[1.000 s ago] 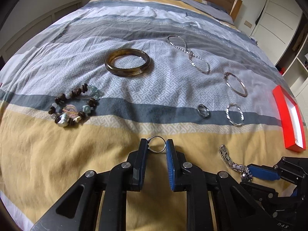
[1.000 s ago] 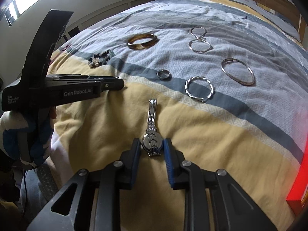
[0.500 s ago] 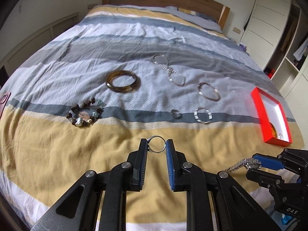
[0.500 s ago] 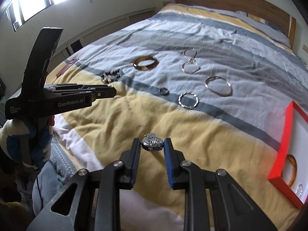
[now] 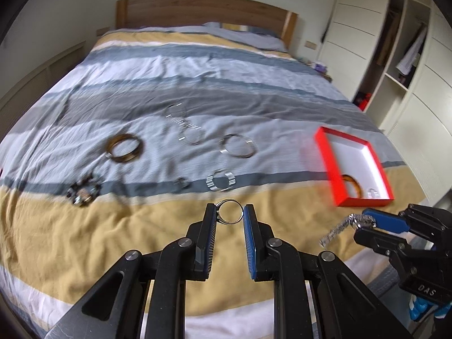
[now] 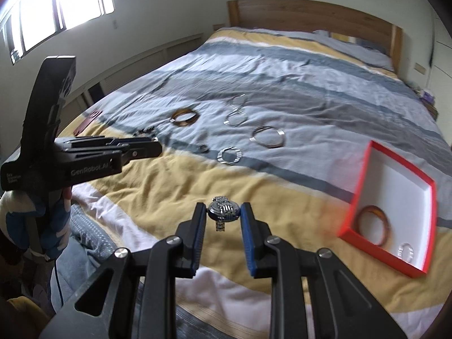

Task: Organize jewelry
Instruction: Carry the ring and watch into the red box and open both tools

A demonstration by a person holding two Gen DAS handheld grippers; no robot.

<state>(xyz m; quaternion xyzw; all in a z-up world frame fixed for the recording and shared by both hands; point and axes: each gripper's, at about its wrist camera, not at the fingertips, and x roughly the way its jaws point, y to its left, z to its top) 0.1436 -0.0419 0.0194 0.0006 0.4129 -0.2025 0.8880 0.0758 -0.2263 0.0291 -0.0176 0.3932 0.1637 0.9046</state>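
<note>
Left wrist view.
- Left gripper (image 5: 229, 217): jaws nearly closed, pads clamped on a thin silver ring (image 5: 229, 215), held in the air above the yellow band of the bedspread (image 5: 84, 240).
- Right gripper (image 5: 364, 221): at 3 o'clock, pinching a silver watch (image 5: 343, 226) whose strap hangs free toward 9 o'clock.
- Red box (image 5: 333, 175): open, white inside, on the bedspread at 2 o'clock; holds an amber bangle and a small silver piece in its near corner.
- Loose on the bedspread, 10 to 12 o'clock, all blurred: brown bangle (image 5: 124, 147), beaded bracelet (image 5: 83, 192), silver chain (image 5: 183, 124), thin silver bangle (image 5: 236, 147), twisted silver bracelet (image 5: 221, 180), small ring (image 5: 183, 182).

Right wrist view.
- Right gripper (image 6: 223, 214): narrow opening, pads pressing the watch case (image 6: 223, 209) from both sides; strap dangling below.
- Left gripper (image 6: 154, 148): at 9 o'clock, seen side-on, carried by a gloved hand (image 6: 34, 223); its grip cannot be made out here.
- Red box (image 6: 364, 169): at 3 o'clock, with the bangle (image 6: 373, 224) inside.
</note>
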